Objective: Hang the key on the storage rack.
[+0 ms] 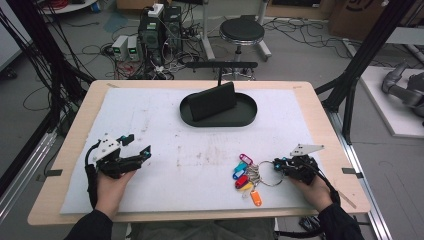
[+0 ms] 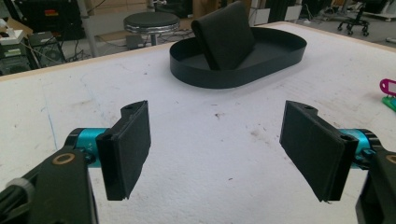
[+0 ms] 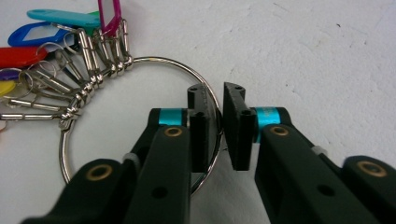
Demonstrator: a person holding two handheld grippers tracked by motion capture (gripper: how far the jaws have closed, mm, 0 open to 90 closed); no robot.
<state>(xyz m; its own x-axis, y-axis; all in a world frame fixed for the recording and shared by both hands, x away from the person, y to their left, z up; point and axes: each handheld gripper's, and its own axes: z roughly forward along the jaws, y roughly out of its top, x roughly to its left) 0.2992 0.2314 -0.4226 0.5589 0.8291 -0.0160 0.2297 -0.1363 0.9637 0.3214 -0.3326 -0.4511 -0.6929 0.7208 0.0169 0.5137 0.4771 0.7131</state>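
Right gripper [image 3: 214, 128], nearest my lens, has its jaws drawn narrow around the near arc of the key ring [image 3: 140, 60], wire between the pads; I can't tell if they pinch yet. Tags [image 3: 28, 42] fan away beyond. Left gripper [image 2: 215, 149] sits wide, well apart. Ring lies flat on the table [image 1: 200, 150].

Black tongs [image 3: 216, 126], teal collars, brass screws (grey top plates); dark sleeves [image 1: 92, 226].
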